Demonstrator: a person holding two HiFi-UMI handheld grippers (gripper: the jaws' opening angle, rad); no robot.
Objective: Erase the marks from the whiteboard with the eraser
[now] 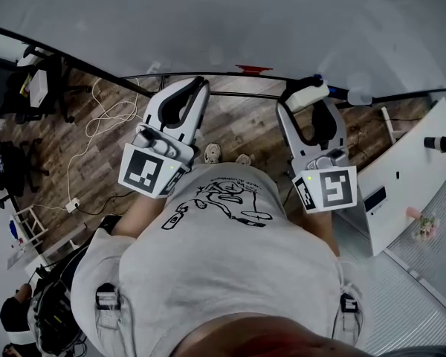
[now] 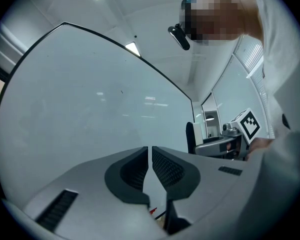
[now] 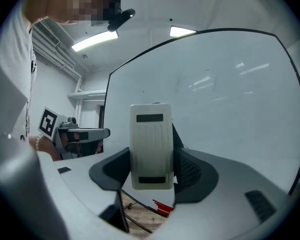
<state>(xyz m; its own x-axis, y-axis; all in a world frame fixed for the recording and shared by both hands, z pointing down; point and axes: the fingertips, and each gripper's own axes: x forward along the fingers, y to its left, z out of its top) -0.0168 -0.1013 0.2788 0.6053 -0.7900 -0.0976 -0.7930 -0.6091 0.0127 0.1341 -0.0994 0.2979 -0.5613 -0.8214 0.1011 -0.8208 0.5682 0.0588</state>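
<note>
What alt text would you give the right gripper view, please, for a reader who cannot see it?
The right gripper holds a white eraser upright between its jaws, facing a large dark-framed whiteboard. The board looks nearly clean, showing mostly reflected ceiling lights. The left gripper shows at the far left.

white eraser (image 3: 151, 146), pale grey whiteboard (image 3: 225, 109)

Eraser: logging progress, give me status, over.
Right gripper shut on eraser. Left gripper shut, empty. Whiteboard ahead, red mark at lower edge. Nothing in the way.
</note>
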